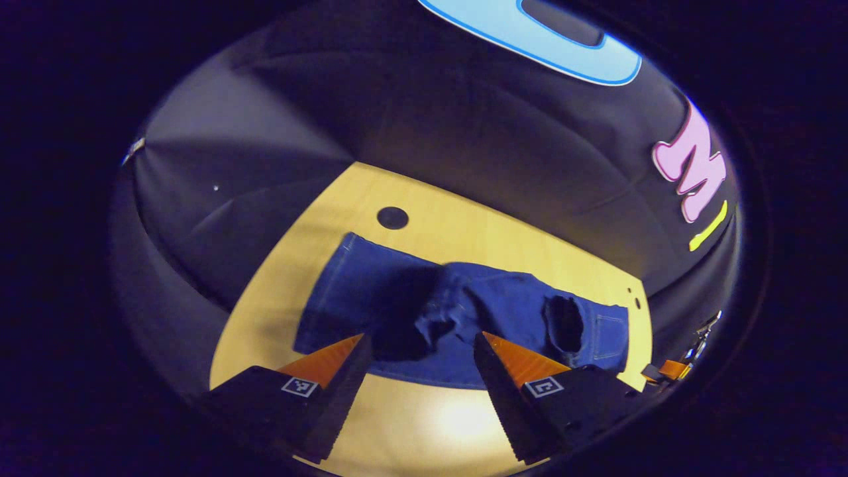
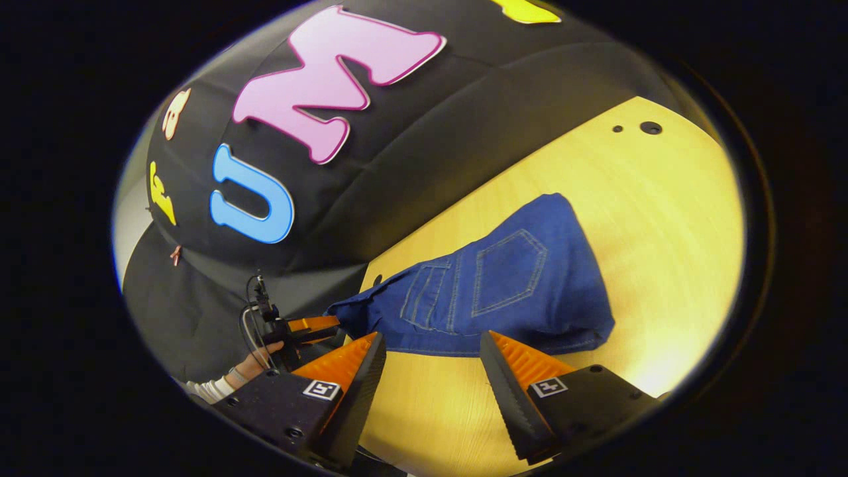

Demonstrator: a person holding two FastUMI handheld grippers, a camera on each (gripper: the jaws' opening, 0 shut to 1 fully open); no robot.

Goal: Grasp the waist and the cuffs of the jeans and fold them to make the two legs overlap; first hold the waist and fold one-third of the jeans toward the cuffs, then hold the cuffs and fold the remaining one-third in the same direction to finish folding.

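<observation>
My left tool (image 1: pixel 419 344) hangs above the pale yellow wooden table (image 1: pixel 464 424) with its two fingers spread apart and nothing between them. Just beyond its fingertips the dark blue denim jeans (image 1: pixel 457 311) lie flat across the table, bunched in the middle, with a back pocket toward the right end. A small round black hole in the table (image 1: pixel 392 217) sits past the far edge of the cloth.

My right tool (image 2: pixel 432 344) is likewise spread wide and empty, above bare wood at the near edge of the jeans (image 2: pixel 503 285), whose stitched back pocket faces up. In the right gripper view, my left tool (image 2: pixel 317 326) shows farther off, held by a hand (image 2: pixel 255 363).
</observation>
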